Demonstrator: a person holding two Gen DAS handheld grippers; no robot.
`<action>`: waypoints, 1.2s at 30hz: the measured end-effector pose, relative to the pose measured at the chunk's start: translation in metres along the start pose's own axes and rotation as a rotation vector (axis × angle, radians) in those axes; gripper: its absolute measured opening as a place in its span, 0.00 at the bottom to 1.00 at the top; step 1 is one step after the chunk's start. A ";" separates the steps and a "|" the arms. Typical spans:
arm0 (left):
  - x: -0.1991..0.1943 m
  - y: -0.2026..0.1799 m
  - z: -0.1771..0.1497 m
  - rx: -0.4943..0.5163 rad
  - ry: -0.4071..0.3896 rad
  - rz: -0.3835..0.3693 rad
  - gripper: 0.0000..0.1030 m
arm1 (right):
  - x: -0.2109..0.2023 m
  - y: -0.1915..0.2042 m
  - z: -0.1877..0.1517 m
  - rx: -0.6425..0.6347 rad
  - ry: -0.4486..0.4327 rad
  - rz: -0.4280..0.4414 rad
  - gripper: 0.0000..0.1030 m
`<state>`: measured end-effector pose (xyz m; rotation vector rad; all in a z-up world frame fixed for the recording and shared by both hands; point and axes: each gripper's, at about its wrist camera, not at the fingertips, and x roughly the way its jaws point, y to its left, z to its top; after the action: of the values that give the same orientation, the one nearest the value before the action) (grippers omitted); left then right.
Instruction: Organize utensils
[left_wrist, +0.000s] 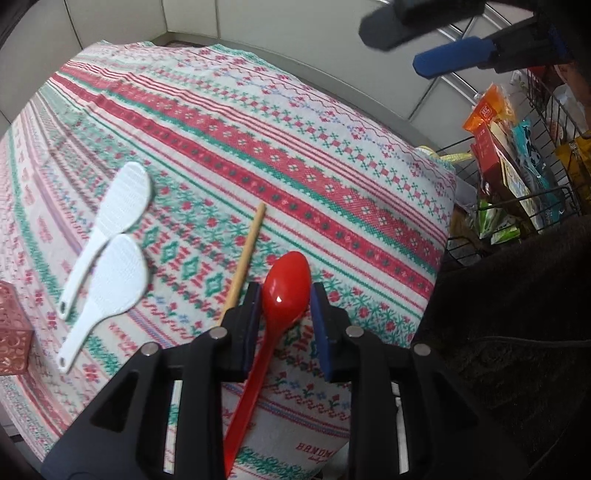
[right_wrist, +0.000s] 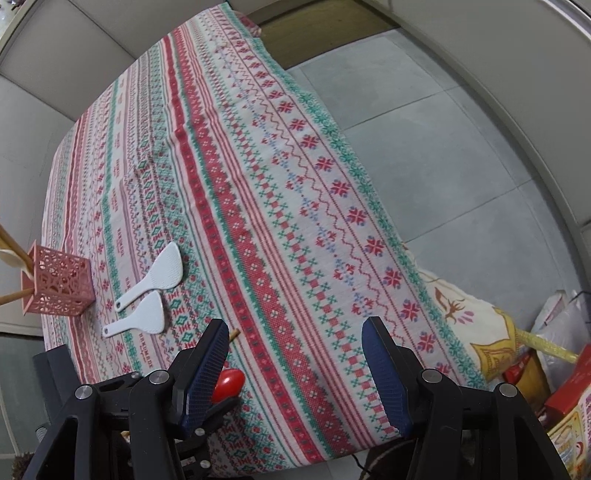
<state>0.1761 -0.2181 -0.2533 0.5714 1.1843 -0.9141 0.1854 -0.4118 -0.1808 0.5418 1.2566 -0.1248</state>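
Between the left hand-held gripper (left_wrist: 282, 314) pads, spread and not pinching: red spoon (left_wrist: 284, 291), on the counter's patterned cloth (left_wrist: 258, 147). Light, stiff, glossy, probably slippery; best gripped at the neck. Right hand-held gripper (right_wrist: 295, 354) spread, empty.
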 end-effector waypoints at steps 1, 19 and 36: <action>-0.005 0.002 -0.001 -0.004 -0.013 0.003 0.28 | 0.001 0.000 0.000 0.001 0.002 -0.001 0.63; -0.115 0.066 -0.047 -0.210 -0.269 0.021 0.28 | 0.101 0.068 -0.023 0.005 0.215 -0.012 0.57; -0.174 0.116 -0.092 -0.353 -0.453 -0.026 0.28 | 0.121 0.104 -0.031 0.039 0.052 -0.176 0.06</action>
<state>0.2079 -0.0312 -0.1255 0.0552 0.9096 -0.7793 0.2371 -0.2833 -0.2656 0.4704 1.3536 -0.2849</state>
